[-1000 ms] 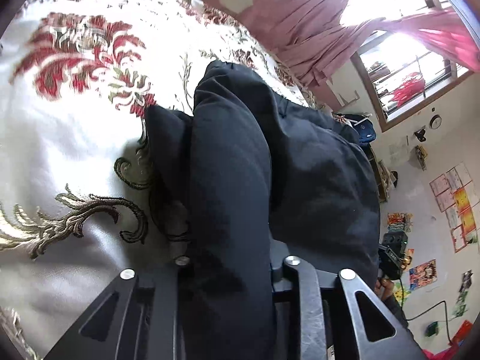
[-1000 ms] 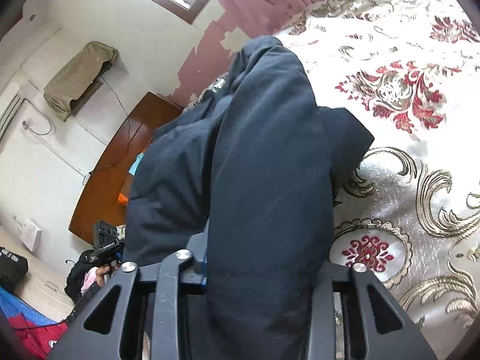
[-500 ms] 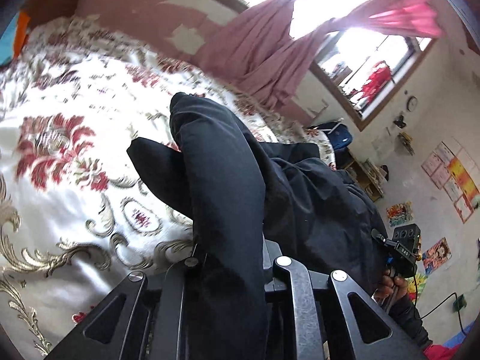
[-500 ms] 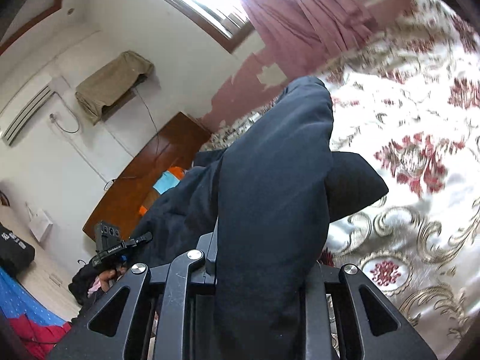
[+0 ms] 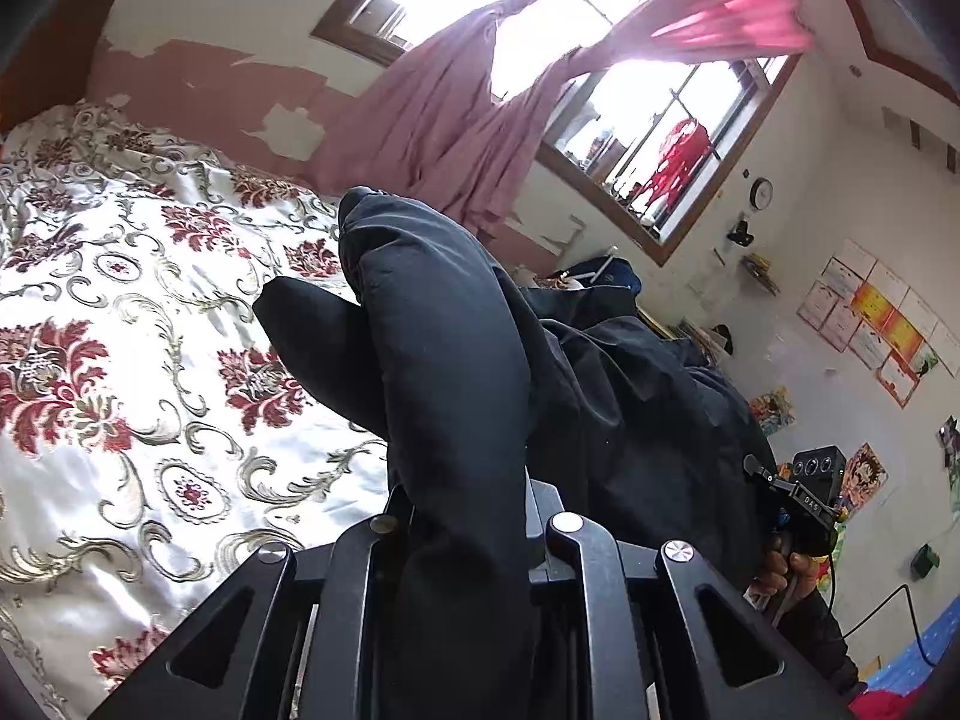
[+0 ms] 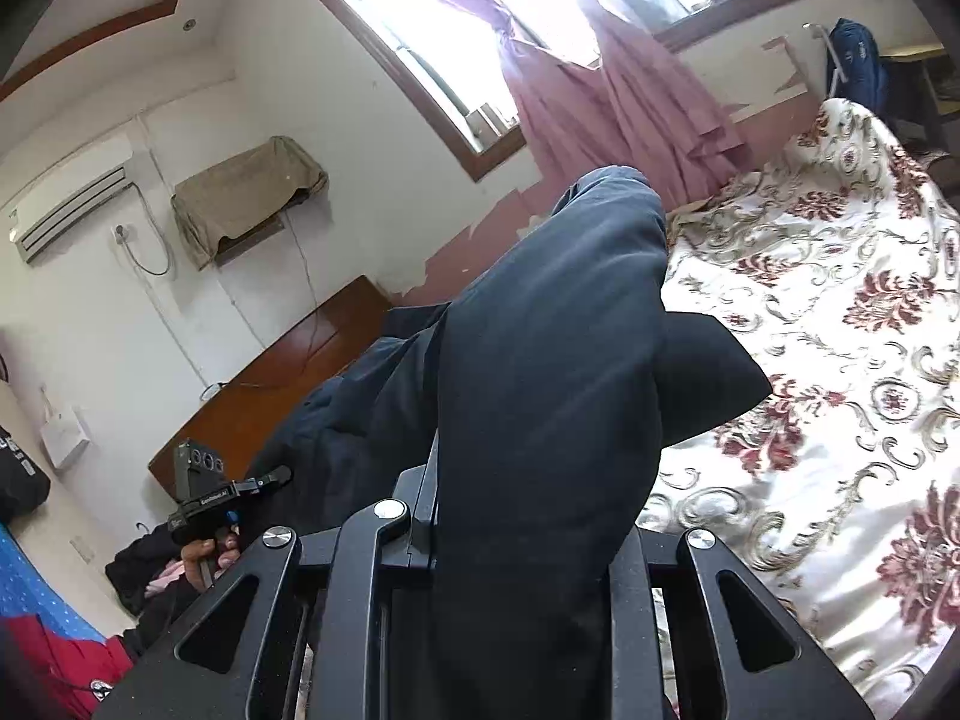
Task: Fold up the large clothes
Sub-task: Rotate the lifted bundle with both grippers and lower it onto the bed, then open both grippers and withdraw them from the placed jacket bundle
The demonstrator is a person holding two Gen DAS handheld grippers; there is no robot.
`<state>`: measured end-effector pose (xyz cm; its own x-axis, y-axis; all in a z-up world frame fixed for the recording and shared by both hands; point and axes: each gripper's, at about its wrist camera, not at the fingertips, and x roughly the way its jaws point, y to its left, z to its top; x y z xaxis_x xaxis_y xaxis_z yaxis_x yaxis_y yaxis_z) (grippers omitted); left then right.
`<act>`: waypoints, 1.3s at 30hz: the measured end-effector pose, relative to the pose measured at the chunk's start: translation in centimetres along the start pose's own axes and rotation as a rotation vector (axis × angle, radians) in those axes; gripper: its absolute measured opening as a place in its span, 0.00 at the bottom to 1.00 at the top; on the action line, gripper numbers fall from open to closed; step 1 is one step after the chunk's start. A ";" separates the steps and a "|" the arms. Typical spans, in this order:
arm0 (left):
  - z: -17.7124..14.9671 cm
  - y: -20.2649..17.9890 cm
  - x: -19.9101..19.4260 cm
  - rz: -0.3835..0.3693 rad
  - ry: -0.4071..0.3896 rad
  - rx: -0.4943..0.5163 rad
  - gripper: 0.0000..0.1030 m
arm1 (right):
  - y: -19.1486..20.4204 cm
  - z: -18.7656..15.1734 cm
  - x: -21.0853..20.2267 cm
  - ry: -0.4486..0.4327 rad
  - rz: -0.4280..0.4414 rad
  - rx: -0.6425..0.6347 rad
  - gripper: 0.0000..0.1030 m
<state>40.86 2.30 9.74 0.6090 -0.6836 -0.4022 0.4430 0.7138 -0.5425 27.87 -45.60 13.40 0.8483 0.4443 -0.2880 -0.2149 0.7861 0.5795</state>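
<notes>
A large dark navy garment is lifted above the bed. My left gripper is shut on a thick fold of it, which bulges out past the jaws and hides the fingertips. My right gripper is shut on another fold of the same garment. The cloth hangs slack between the two grippers. The right gripper also shows in the left wrist view, and the left gripper in the right wrist view, each held by a hand.
The bed has a white bedspread with red and gold flowers, seen also in the right wrist view. Pink curtains hang at the window. A wooden headboard and a wall air conditioner lie to the left.
Both grippers have risen and tilted up with the garment in them. The bed has dropped lower in both views and more wall and window shows.
</notes>
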 end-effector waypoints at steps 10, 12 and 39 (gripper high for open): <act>-4.9 2.4 6.5 0.120 0.125 -0.029 0.16 | -6.2 -4.5 3.8 0.131 -0.219 0.035 0.21; -5.6 3.4 6.7 0.149 0.114 -0.038 0.18 | -7.8 -5.4 4.5 0.147 -0.267 0.060 0.23; -7.4 -8.6 0.6 0.435 -0.002 0.170 0.88 | -2.4 -5.5 1.9 0.186 -0.646 -0.112 0.95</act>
<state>32.57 -5.40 8.69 0.7634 -0.3149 -0.5640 0.2476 0.9491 -0.1947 27.35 -44.30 7.28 0.7279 -0.0705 -0.6821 0.2492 0.9539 0.1673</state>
